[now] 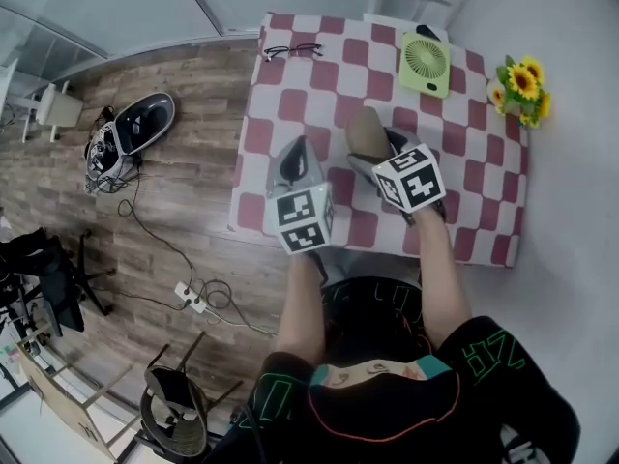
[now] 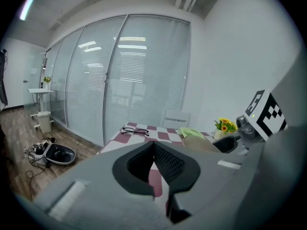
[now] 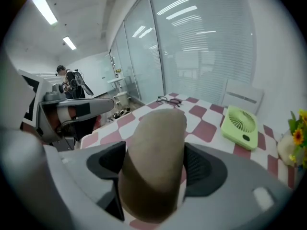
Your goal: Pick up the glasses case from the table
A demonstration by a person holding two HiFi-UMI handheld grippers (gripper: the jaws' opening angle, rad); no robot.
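Between the right gripper (image 3: 153, 172) jaws: tan oblong glasses case (image 3: 158, 128), clamped from both sides, sitting over the red-and-white checkered table (image 1: 464, 153). Left gripper (image 2: 154, 164) jaws are closed together with nothing in them, just beside the right one. Farther out on the table: green square fan (image 1: 425, 64), black-rimmed glasses (image 1: 292, 51), sunflower bunch (image 1: 520, 90).
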